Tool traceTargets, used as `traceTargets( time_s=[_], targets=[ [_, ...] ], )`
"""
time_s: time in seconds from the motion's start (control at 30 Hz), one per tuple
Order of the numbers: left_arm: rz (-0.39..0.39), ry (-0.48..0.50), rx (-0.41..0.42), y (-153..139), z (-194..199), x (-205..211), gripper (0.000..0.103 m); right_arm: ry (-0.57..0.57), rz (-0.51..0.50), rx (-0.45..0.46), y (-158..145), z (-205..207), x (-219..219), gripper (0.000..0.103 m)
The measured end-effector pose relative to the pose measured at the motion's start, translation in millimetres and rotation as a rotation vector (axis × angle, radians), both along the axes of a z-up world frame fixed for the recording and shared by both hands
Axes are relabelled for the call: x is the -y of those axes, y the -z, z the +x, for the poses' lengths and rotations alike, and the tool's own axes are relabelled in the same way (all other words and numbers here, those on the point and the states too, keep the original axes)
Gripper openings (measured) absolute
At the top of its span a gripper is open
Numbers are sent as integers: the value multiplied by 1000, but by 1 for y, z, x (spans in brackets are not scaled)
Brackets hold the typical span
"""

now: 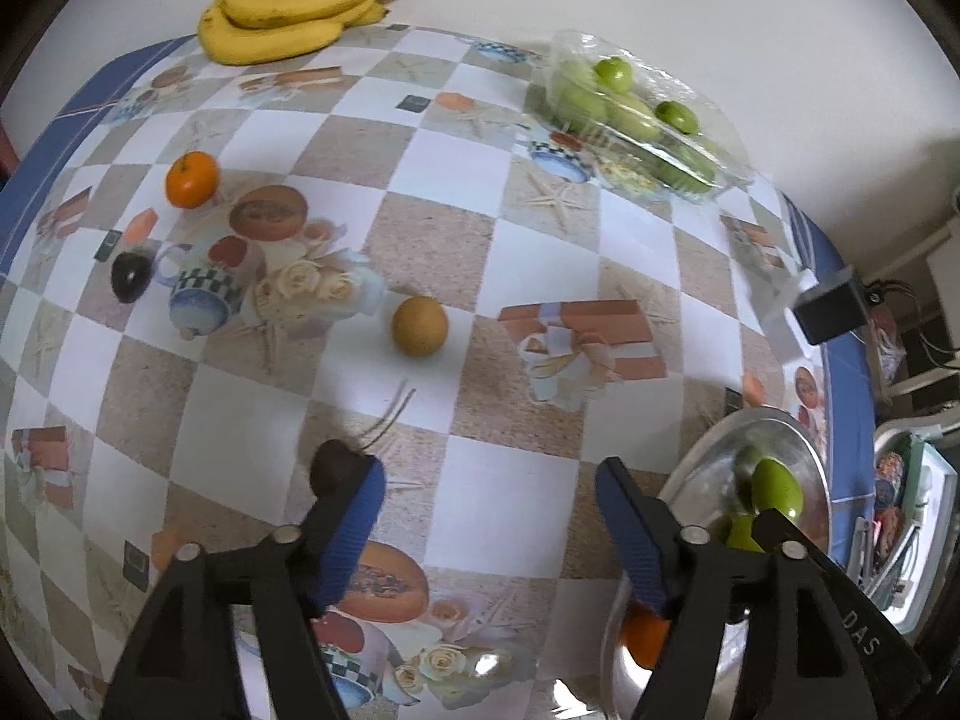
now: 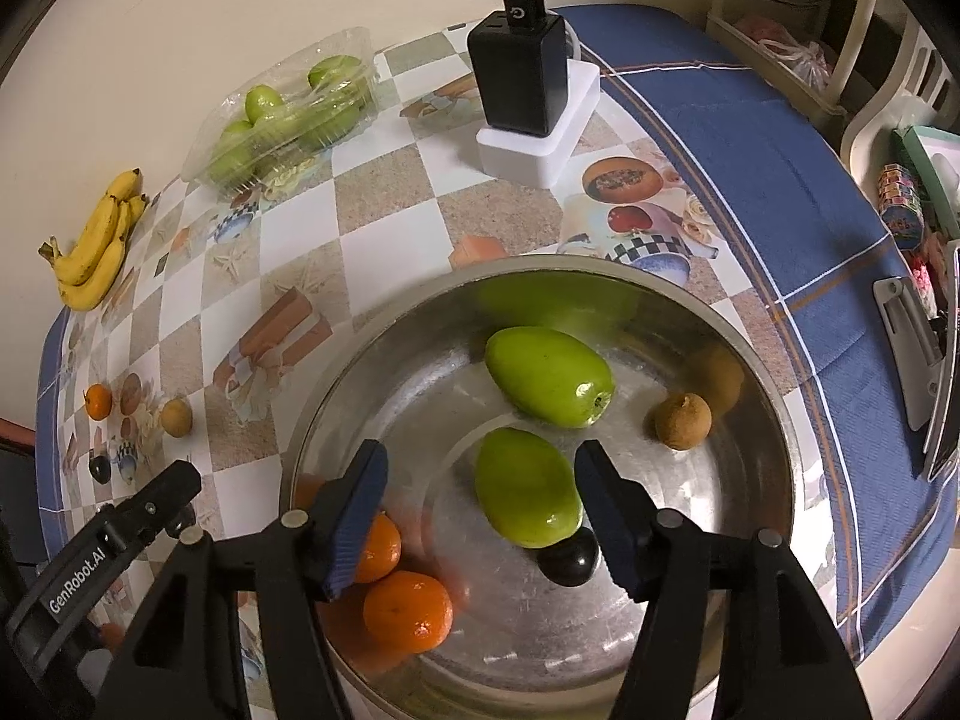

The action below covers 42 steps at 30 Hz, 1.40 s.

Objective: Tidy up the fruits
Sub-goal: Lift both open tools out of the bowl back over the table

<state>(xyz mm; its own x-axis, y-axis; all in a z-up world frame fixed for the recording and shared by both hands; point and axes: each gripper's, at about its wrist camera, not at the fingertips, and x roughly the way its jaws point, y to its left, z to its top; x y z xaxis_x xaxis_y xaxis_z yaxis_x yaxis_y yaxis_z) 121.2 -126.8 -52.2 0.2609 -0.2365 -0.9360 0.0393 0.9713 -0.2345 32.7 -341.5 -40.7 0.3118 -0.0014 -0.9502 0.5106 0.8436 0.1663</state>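
Steel bowl (image 2: 336, 384) near the table's right edge holds two green mangoes (image 2: 549, 375), two oranges (image 2: 408, 609), a kiwi (image 2: 683, 421) and a dark plum (image 2: 569, 558). Right gripper (image 2: 480, 510) hangs over it, jaws apart, empty. Left gripper (image 1: 489, 516) hovers spread wide above the tablecloth (image 1: 468, 192), where a brown kiwi (image 1: 419, 326), an orange (image 1: 192, 179), a plum (image 1: 128, 277) and bananas (image 1: 288, 15) lie.
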Motion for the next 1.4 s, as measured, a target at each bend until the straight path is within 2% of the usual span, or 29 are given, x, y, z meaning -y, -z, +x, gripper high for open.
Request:
traceTargets(
  time_s=[0.17, 0.33, 0.43, 0.57, 0.6, 0.8, 1.03, 1.27, 1.4],
  targets=[
    [36, -36, 0, 4, 2, -8, 95, -18, -16, -3, 3, 2, -4, 80],
    [49, -63, -1, 7, 2, -14, 99, -33, -31, -13, 6, 4, -7, 84],
    [57, -70, 3, 9, 2, -16, 103, -32, -41, -15, 7, 4, -6, 94],
    [68, -77, -6, 10, 2, -17, 103, -32, -52, -9, 6, 3, -6, 97],
    [71, -80, -10, 11, 2, -18, 103, -32, -55, -10, 7, 3, -6, 103],
    [76, -92, -10, 11, 2, -21, 103, -37, -55, 15, 3, 4, -7, 103],
    [97, -80, 43, -2, 4, -27, 103, -35, -47, 46, -2, 4, -8, 103],
    [211, -93, 106, -14, 13, -50, 103, -63, -20, 82, -8, 9, -19, 103],
    [246, -128, 112, -15, 17, -69, 103, -92, -24, 62, -4, 15, -30, 103]
  ],
)
